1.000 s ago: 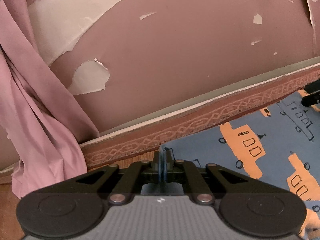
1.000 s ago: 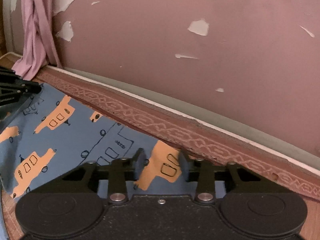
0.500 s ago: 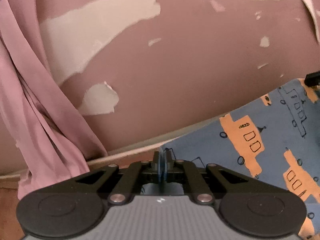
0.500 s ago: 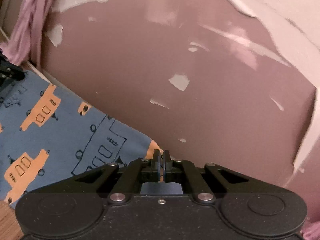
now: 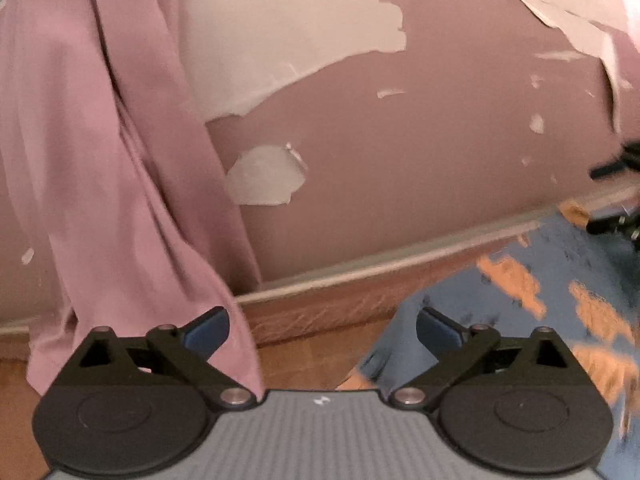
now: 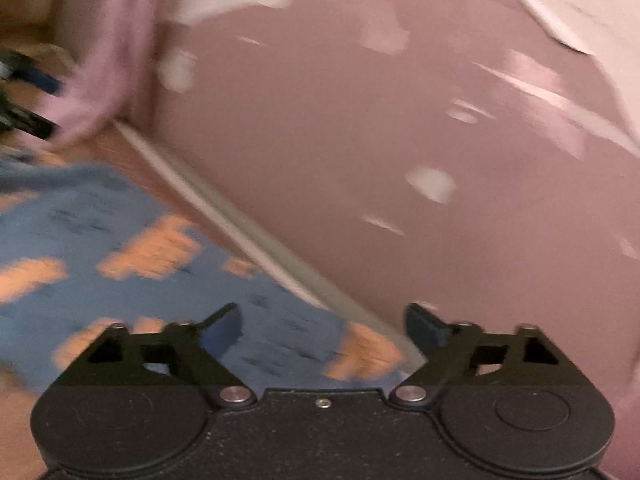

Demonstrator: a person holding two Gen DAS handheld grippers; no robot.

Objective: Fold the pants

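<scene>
The pants [image 5: 532, 296] are blue cloth printed with orange vehicles, lying on a wooden surface by the wall. In the left wrist view they fill the lower right, blurred. My left gripper [image 5: 322, 330] stands open with nothing between its fingers; the pants' edge lies just by its right finger [image 5: 438, 328]. In the right wrist view the pants [image 6: 132, 256] spread across the lower left. My right gripper [image 6: 324, 328] is open above their near corner, holding nothing. The right gripper [image 5: 618, 192] shows at the left wrist view's right edge.
A peeling pink wall [image 5: 400, 152] rises right behind the surface, with a pale baseboard strip [image 5: 360, 272] and a patterned wooden border [image 5: 320, 316]. A pink cloth [image 5: 100, 160] hangs at the left, brushing my left finger. The left gripper [image 6: 24, 96] shows at far left in the right wrist view.
Both grippers were shut on the pants' top edge, held up against the wall; now both have opened and let go, and the pants have dropped to the surface.
</scene>
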